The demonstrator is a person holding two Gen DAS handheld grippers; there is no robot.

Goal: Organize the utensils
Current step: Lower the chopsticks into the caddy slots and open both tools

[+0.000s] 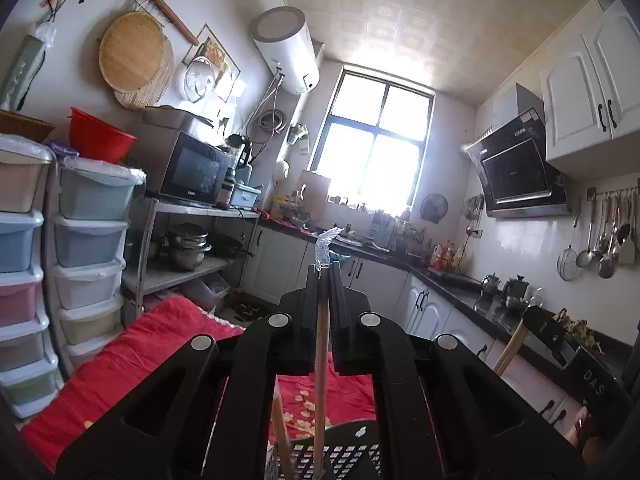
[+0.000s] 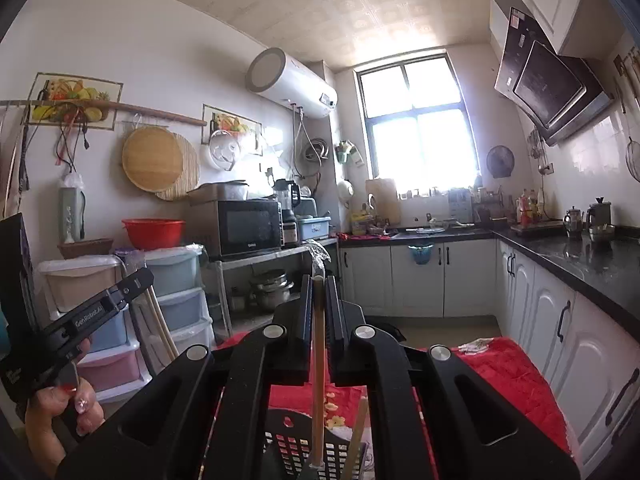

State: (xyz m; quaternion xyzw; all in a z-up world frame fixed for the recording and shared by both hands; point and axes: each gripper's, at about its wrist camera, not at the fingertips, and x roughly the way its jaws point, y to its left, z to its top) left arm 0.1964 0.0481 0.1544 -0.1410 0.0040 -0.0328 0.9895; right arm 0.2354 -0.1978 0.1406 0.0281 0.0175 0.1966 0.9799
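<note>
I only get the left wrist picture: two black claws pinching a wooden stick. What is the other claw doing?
Observer: The right gripper is shut on a wooden stick of its own. The stick is upright, with its lower end at a black perforated basket.
Operator: Who is holding my claw?
Observer: A hand with red-painted nails holds the left gripper.
Operator: Does that claw carry a name?
Observer: Yes, its side reads GenRobot.AI.
</note>
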